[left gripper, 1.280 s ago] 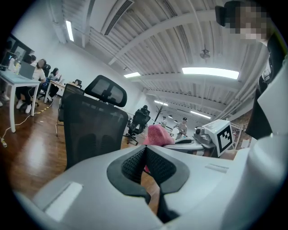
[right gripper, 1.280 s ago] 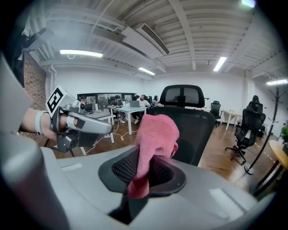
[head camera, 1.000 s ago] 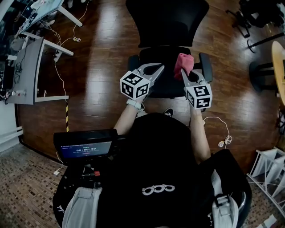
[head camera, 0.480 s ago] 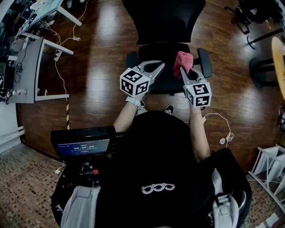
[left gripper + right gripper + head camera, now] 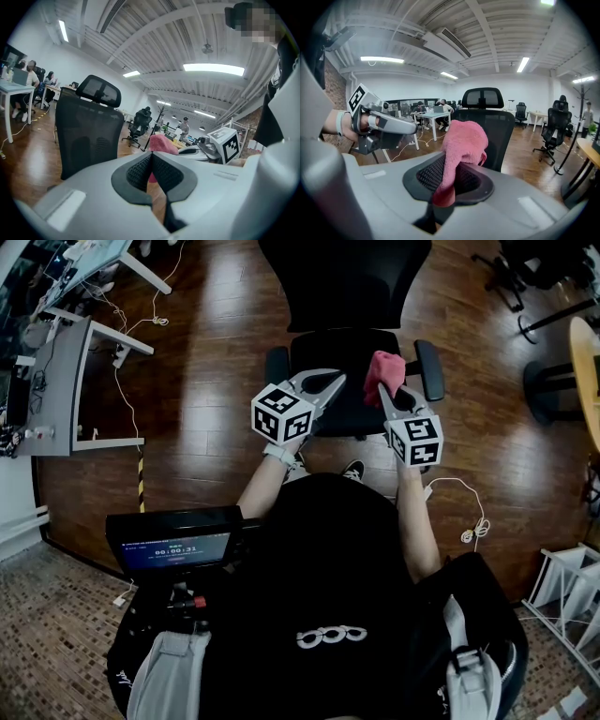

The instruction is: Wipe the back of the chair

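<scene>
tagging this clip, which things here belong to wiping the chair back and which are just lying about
For the job: chair, pink cloth, right gripper holding it.
Lying about: desk, floor cable, other chair.

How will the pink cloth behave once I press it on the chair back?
Probably floppy: the pink cloth slumps in a bunch above the right gripper, so it should fold and mould to the chair back. Its fluffy nap likely drags rather than slides. It looks light; the clamp should hold.

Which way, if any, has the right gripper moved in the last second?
No. Right gripper, shut on the pink cloth, keeps its offset from the white floor cable in head view.
</scene>
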`<state>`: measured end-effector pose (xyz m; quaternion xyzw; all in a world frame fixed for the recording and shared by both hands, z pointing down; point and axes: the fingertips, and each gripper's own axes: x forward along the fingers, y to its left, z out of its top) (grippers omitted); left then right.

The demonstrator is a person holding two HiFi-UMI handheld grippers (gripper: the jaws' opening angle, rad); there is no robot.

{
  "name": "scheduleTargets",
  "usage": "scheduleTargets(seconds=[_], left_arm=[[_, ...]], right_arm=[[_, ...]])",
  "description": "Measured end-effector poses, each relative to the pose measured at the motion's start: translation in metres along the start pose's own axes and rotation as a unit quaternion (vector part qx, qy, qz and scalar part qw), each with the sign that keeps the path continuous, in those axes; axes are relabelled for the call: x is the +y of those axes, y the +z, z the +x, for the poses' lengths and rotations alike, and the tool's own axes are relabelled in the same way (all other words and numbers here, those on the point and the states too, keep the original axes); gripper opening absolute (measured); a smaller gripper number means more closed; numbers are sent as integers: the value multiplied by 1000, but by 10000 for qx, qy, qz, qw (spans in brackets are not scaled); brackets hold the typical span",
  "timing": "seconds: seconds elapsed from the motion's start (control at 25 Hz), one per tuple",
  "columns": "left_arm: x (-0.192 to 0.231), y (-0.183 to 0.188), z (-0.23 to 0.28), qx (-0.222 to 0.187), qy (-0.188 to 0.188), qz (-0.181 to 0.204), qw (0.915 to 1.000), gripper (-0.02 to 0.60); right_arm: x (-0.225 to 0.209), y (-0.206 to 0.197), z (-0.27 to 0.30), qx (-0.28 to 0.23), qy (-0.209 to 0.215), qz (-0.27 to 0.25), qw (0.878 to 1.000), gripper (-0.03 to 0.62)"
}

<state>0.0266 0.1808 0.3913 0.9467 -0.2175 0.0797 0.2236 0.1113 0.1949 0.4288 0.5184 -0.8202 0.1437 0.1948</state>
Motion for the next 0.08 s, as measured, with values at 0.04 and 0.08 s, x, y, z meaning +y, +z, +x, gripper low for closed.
scheduleTargets(seconds=[0.04,0.08], left_arm=[[0,0,-1,-2,1,-3,10000,-9],[0,-1,-1,-5,2,-5,10000,-10]], right_arm=[[1,-1,0,-1,4,3,10000,41],[2,-1,1,-3,8,7,10000,41]])
